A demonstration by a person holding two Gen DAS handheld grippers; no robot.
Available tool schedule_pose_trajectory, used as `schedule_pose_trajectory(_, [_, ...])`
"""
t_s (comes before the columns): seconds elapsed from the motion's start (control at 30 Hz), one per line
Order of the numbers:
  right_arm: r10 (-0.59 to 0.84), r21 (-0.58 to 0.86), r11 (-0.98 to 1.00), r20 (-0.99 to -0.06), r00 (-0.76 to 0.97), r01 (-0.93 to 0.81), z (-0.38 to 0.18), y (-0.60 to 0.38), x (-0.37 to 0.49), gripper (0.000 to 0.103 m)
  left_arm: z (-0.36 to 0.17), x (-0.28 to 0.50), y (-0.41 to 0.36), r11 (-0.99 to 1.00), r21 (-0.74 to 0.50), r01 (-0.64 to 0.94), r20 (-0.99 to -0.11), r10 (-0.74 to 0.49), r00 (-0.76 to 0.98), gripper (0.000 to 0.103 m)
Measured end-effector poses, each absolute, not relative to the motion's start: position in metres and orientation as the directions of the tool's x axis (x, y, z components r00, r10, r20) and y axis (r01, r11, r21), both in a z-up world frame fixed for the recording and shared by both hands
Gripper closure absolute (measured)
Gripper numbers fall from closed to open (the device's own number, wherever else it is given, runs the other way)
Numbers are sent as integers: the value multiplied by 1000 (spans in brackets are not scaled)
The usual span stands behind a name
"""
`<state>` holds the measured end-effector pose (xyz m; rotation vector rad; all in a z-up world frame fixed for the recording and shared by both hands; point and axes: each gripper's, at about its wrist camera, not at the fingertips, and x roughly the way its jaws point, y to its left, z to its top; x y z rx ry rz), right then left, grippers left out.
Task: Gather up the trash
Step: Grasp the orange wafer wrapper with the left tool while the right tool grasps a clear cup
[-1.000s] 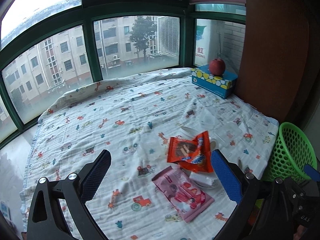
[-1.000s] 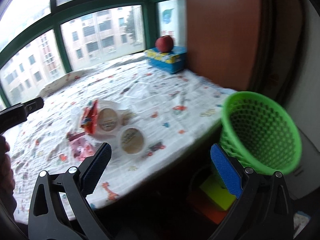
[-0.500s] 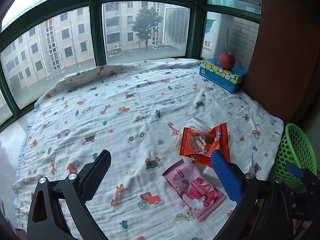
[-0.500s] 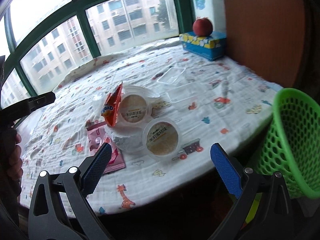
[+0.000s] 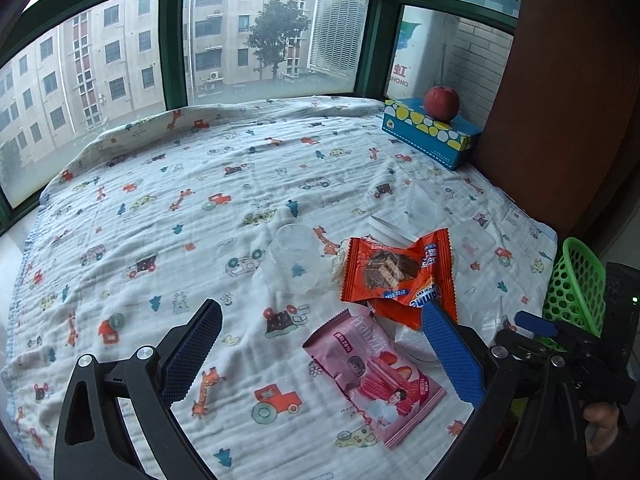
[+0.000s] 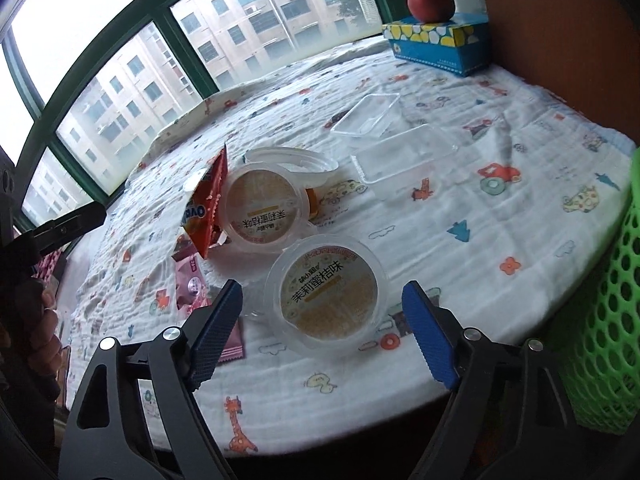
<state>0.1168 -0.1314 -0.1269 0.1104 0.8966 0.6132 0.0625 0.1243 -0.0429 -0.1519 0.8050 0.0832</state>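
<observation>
We are lining up our first pick: the right gripper [image 6: 322, 320], jaws wide and empty, is framing the near jelly cup [image 6: 326, 292] lying on the blanket [image 6: 520, 216]. The left gripper [image 5: 320, 354], also gaping and empty, is hovering over the pink wrapper [image 5: 374, 376]; next we are judging a descent, a squeeze, then a carry to the green basket [image 6: 608, 320] just beside the edge

A home is indicated, most likely a bay-window nook in a flat. A ledge is covered by a child's printed cloth [image 5: 168, 240] and bordered by green-framed windows [image 5: 172, 40], through which apartment blocks are seen. A tissue box [image 5: 430, 134] topped with an apple [image 5: 441, 97] and a green basket [image 6: 608, 320] are also seen.
</observation>
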Motion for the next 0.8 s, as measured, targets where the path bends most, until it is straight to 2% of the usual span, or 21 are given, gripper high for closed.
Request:
schedule_pose_trajectory(0.13, [557, 353, 812, -707, 436, -465, -135, -129, 120, 30, -47, 72, 114, 990, -108, -88, -729, -19, 684, 6])
schedule_pose_trajectory(0.27, [572, 378, 804, -706, 418, -459, -141, -131, 123, 47, -54, 84, 102, 991, -124, -40, -740, -66, 669, 7])
schedule_pose_trajectory(0.4, [581, 388, 797, -699, 416, -463, -141, -135, 123, 56, -59, 95, 87, 993, -114, 14, -741, -95, 664, 11])
schedule_pose_trajectory(0.47, [581, 383, 796, -701, 414, -468, -140, -134, 123, 56, -61, 100, 78, 993, -106, 51, -743, -113, 660, 19])
schedule_pose_trajectory(0.57, [573, 365, 798, -705, 418, -479, -139, -133, 123, 56, -64, 108, 66, 990, -95, 101, -750, -138, 647, 22])
schedule_pose_trajectory(0.67, [588, 383, 789, -698, 409, -480, -139, -135, 123, 44, -66, 115, 59, 989, -79, 122, -754, -140, 642, 29])
schedule_pose_trajectory(0.8, [594, 387, 785, -693, 410, -483, -139, -137, 128, 37, -71, 123, 51, 986, -61, 152, -763, -145, 630, 37])
